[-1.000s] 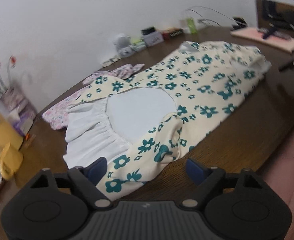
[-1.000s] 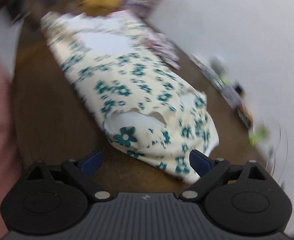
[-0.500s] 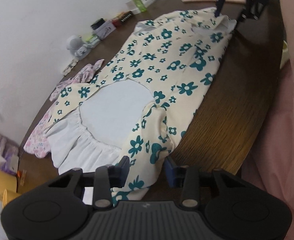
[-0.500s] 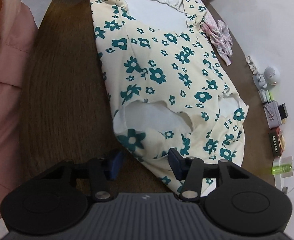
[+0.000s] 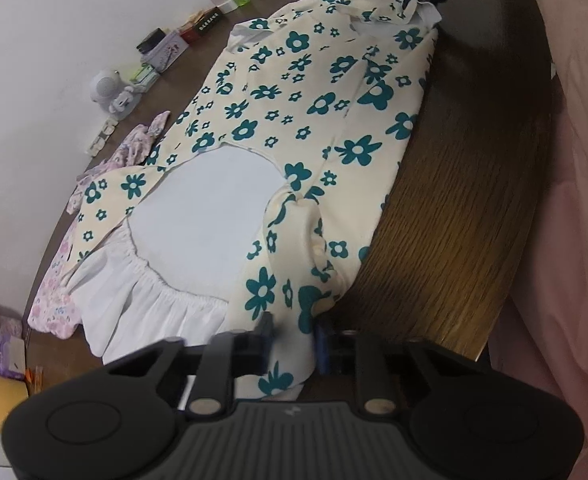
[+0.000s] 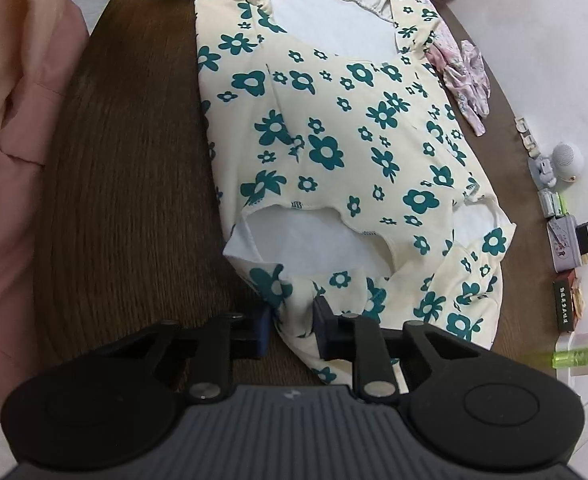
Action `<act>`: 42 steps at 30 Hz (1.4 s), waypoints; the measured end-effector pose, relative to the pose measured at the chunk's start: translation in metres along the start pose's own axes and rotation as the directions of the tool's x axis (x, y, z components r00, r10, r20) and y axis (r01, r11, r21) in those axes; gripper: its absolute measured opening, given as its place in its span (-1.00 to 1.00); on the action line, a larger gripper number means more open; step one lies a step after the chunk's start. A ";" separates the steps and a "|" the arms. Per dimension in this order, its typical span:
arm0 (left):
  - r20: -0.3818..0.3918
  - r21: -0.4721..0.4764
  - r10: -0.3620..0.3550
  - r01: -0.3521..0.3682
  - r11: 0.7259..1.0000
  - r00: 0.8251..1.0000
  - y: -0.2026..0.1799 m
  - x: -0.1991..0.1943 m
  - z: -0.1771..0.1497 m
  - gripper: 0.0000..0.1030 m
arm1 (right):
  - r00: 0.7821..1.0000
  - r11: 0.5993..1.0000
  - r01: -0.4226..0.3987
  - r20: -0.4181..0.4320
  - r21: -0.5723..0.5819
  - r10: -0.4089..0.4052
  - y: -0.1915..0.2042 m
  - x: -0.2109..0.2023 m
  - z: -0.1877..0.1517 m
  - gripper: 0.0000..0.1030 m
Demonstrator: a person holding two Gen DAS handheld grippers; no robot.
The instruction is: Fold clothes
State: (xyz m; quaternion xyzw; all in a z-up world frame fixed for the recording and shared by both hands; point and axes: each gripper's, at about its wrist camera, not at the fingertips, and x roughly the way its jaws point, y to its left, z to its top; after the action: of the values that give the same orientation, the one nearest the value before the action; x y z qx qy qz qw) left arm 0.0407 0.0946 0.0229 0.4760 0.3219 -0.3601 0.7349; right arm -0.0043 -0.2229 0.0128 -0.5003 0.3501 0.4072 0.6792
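Bare table (image 6: 133,184) lies beside the dress (image 6: 334,140); opposite side crowded: pink garment (image 6: 464,76), speaker (image 6: 568,156), boxes (image 6: 562,248).

Wrist views close, facing from opposite ends; share dress (image 5: 302,92).

Left gripper (image 5: 292,334) angled steeply down at one end of the floral garment (image 5: 314,92), near desk's (image 5: 454,216) front edge, jaws closing with cloth bunched between the blue pads; right gripper (image 6: 292,326) angled down at the opposite end, jaws closing on a cloth fold too
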 end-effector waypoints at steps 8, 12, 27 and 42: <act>0.024 -0.013 0.021 -0.020 1.000 0.999 -0.004 -0.003 0.001 -0.93 | 1.000 1.000 -0.007 0.003 -0.005 0.007 -0.001 0.000 -0.001 -0.86; 0.029 -0.011 0.049 -0.049 0.999 0.998 -0.003 -0.011 0.005 -0.94 | 1.000 1.000 0.003 -0.008 0.004 -0.002 -0.005 -0.005 0.001 -0.87; 0.002 0.245 0.237 -0.230 0.942 0.971 0.089 0.036 0.072 -0.93 | 0.991 0.989 0.130 -0.029 -0.066 -0.132 -0.104 -0.002 0.021 -0.88; -0.037 0.104 0.133 -0.129 0.986 0.990 0.135 0.095 0.065 -0.08 | 0.996 0.996 0.072 -0.062 0.045 -0.069 -0.138 0.067 0.007 -0.40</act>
State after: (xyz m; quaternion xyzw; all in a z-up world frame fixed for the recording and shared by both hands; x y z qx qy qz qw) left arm 0.2131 0.0516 0.0304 0.5407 0.2873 -0.3163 0.7246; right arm 0.1490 -0.2260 0.0101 -0.5084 0.3617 0.3593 0.6939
